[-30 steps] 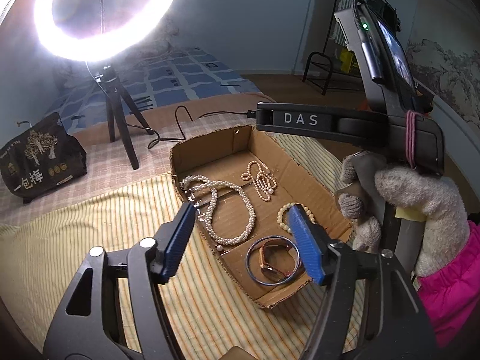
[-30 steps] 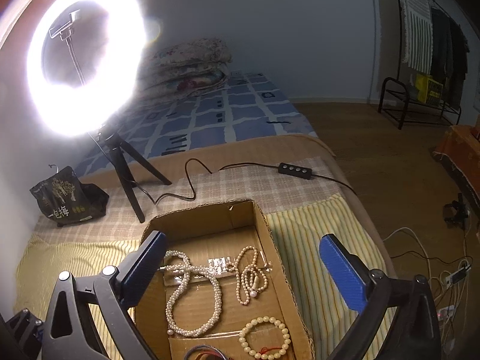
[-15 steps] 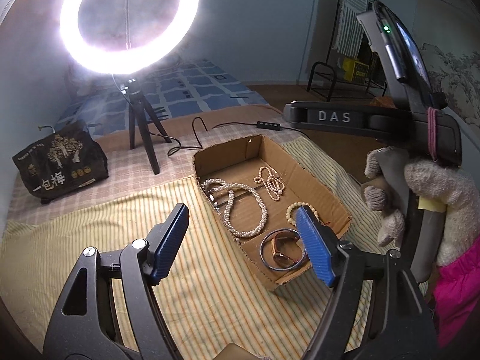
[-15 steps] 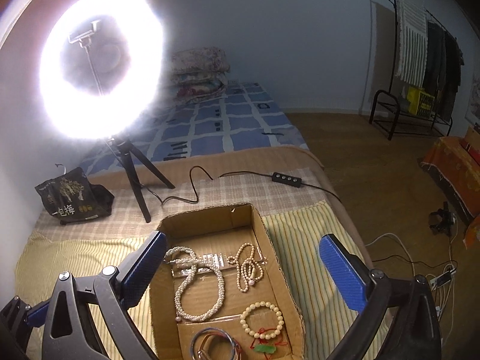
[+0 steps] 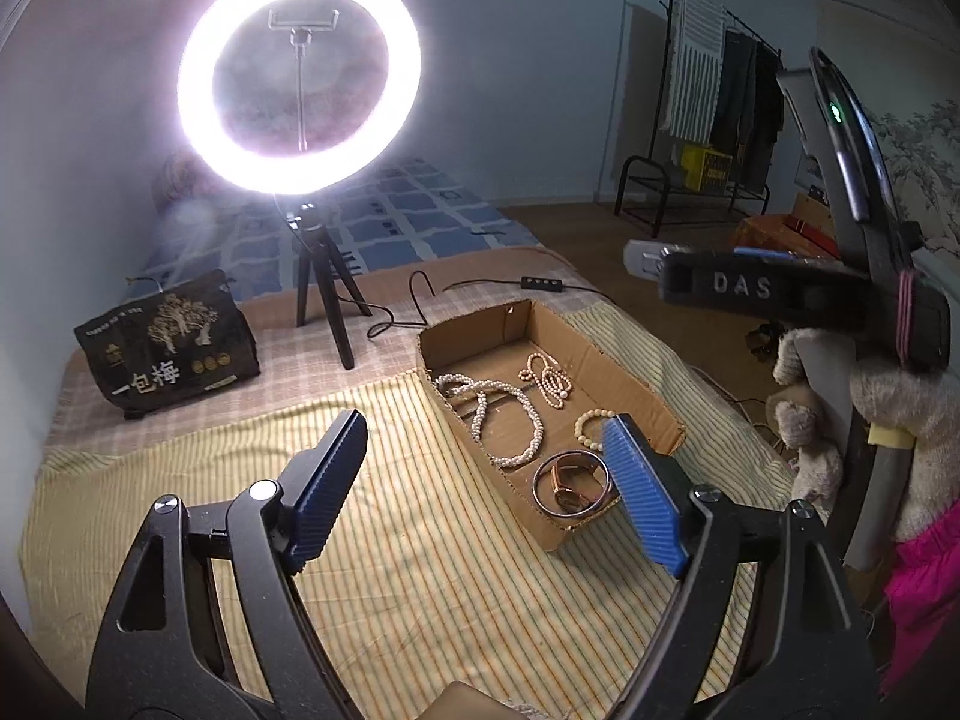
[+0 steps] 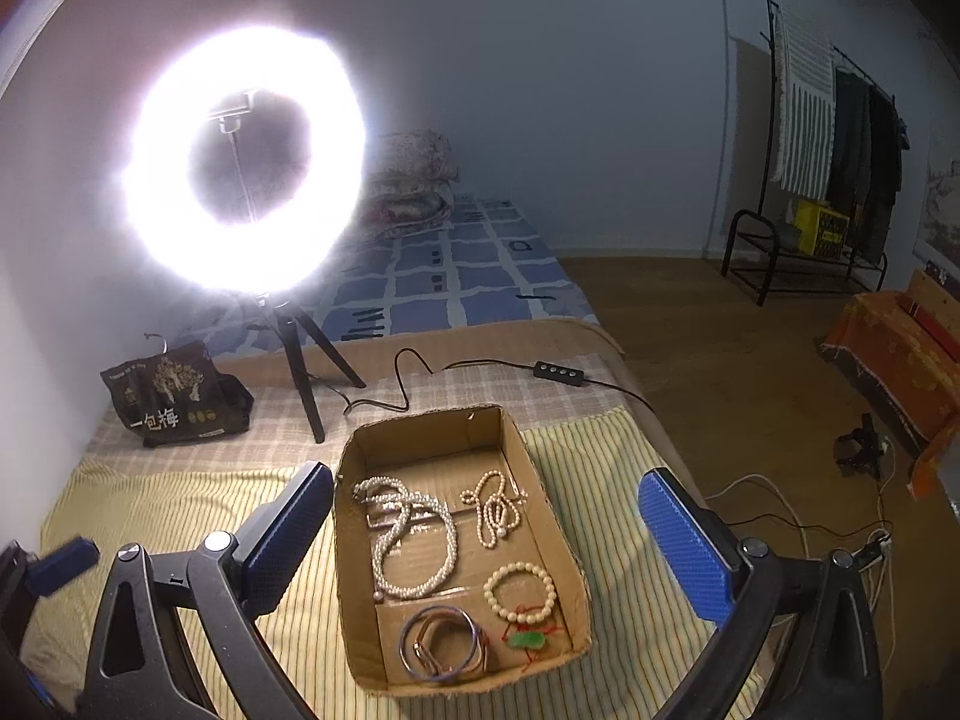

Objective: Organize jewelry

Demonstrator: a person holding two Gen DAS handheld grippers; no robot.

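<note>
Flanking the cardboard box [image 6: 543,516] of jewelry, both claws gape wide, ring light [image 6: 243,162] behind.

A bedroom in a home: a low bed with a blue-and-white checked sheet [image 6: 480,282] and folded floral quilts [image 6: 414,180] stands against a pale blue wall, and a black metal clothes rack hung with garments [image 6: 840,138] stands on the brown wooden floor [image 6: 720,348]. A glowing white ring light on a black tripod [image 5: 300,78] stands on the bed.
</note>
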